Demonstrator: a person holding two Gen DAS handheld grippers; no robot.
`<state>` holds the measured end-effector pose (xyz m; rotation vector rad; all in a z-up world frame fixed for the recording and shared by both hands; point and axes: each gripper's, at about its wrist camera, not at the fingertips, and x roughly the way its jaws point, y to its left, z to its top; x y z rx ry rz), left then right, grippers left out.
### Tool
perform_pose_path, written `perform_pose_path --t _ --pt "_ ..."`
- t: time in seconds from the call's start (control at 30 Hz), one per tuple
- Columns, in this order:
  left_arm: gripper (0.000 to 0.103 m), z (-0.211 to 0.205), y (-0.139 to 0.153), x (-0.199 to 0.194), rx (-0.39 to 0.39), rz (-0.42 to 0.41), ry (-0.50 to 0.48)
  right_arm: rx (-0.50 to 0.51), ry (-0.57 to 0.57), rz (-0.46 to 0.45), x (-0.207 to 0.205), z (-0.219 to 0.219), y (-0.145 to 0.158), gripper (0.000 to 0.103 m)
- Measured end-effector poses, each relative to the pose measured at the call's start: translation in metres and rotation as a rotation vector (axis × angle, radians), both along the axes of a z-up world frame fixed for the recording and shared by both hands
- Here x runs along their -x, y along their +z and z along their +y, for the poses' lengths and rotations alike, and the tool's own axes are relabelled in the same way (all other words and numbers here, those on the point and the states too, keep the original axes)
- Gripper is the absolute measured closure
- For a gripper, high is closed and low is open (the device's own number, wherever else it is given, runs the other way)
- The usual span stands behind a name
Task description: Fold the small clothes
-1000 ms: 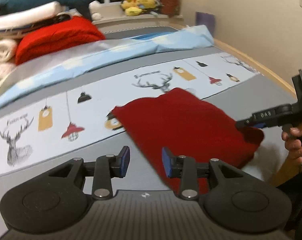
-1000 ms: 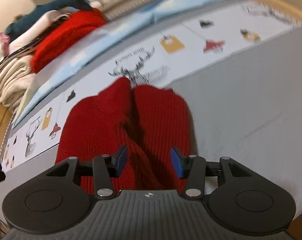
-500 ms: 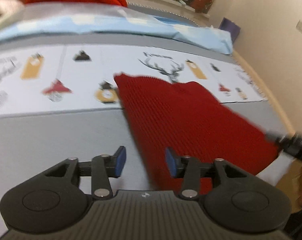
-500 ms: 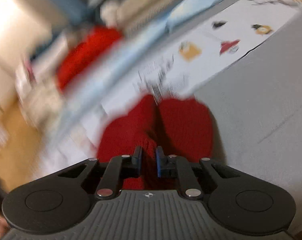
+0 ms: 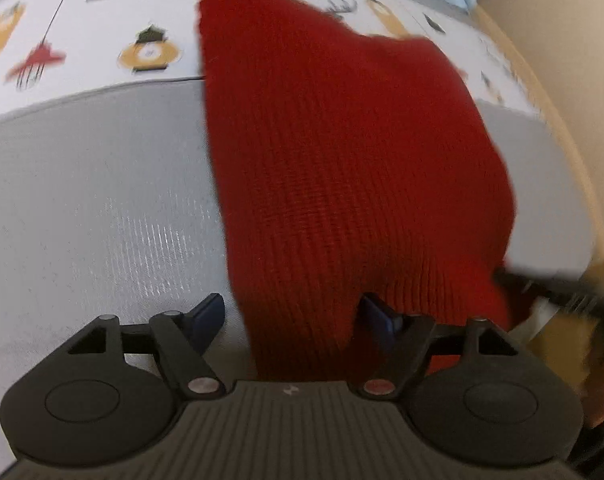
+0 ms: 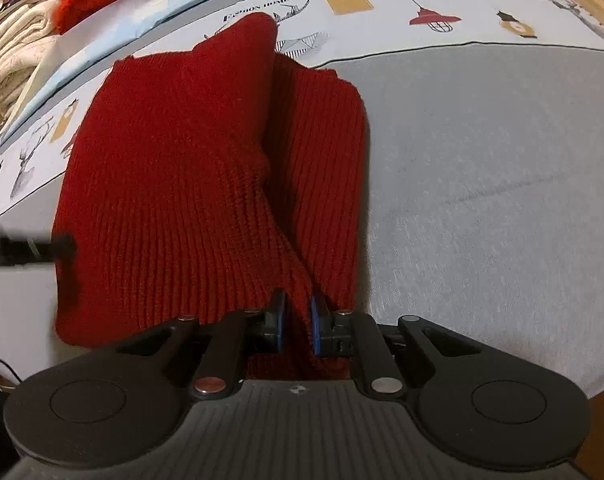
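While right gripper [image 6: 296, 322] jaws pinch its ribbed hem, red knit garment [image 6: 173, 168] lies creased lengthwise.

blurred: right hand-held gripper [image 5: 558, 288] | hidden: red knit [image 6: 173, 160] near hem, under gripper body

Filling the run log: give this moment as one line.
right gripper: shut on red sweater hem | left gripper: open, jaws just widening over sweater edge | sweater: on bed, unfolded
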<state>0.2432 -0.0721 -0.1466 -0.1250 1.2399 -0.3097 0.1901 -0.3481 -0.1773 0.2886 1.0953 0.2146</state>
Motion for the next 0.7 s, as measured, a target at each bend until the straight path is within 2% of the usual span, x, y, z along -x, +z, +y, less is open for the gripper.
perform_pose_path --t 0.07,0.1,0.2,0.3,0.37,0.43,0.57,0.7 --pt "0.023 0.002 0.008 -0.003 0.013 -0.015 0.004 -0.032 -0.043 -0.027 -0.003 -0.005 0.006 0.082" --pt "0.023 0.008 0.011 -0.005 0.043 -0.006 0.031 -0.046 -0.068 -0.047 -0.004 -0.008 0.011 0.072" --pt "0.022 0.033 0.022 -0.012 0.168 -0.006 0.139 -0.119 -0.149 -0.143 -0.005 -0.017 0.027 0.055" --pt "0.02 0.051 0.023 -0.024 0.205 -0.032 0.255 -0.116 -0.202 -0.151 -0.015 -0.018 0.026 0.042" --pt "0.02 0.062 0.013 -0.031 0.236 -0.01 0.347 -0.109 -0.211 -0.111 -0.025 -0.017 0.015 0.041" --pt "0.017 0.066 0.001 -0.04 0.307 0.033 0.396 -0.109 -0.235 -0.075 -0.034 -0.017 0.005 0.04" --pt "0.013 0.063 -0.02 -0.05 0.379 0.055 0.406 -0.088 -0.267 0.039 -0.043 -0.02 -0.027 0.04" --pt "0.011 0.059 -0.038 -0.059 0.444 0.08 0.419 -0.079 -0.257 0.036 -0.045 -0.018 -0.032 0.041"
